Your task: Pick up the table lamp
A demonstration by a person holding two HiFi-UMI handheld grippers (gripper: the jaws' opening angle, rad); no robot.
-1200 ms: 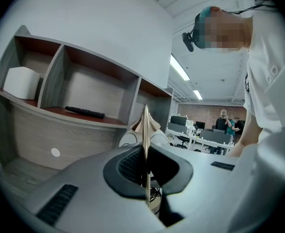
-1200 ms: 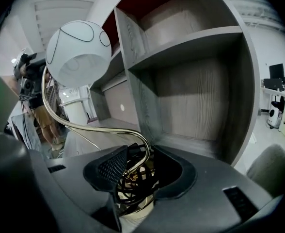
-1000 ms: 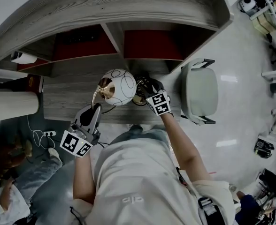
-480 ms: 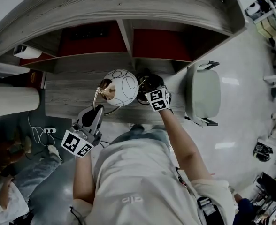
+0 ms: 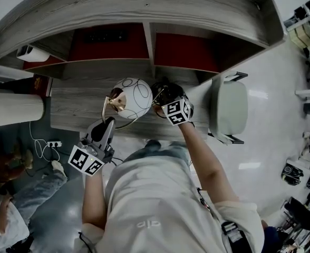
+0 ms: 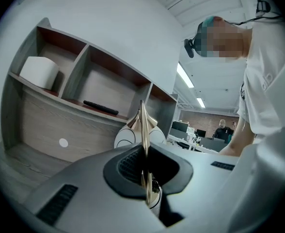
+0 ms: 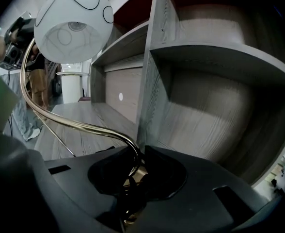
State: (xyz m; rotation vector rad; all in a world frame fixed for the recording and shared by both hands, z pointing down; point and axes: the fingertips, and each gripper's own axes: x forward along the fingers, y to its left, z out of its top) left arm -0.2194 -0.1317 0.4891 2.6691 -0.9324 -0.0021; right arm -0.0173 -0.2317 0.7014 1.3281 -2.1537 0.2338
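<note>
Your lamp [image 5: 133,96] is at mid-frame over the counter [image 5: 70,109]: a white globe [image 7: 74,23] traced with thin black loops on a curved gold stem [image 7: 74,125]. Your left hand-held gripper [image 5: 108,124] is clamped on that stem. Your right hand-held gripper [image 5: 158,96] is closing around the stem's foot.

The left forearm [image 5: 91,194] is bent close to the body and carries the left gripper [image 5: 108,125] almost level, its jaws clamped on the thin brass stem of the table lamp [image 6: 143,130]. The right forearm [image 5: 205,157] stretches further forward. The right gripper [image 5: 163,98] tilts downward, its jaws closing with the lamp's curved stem between them.
</note>
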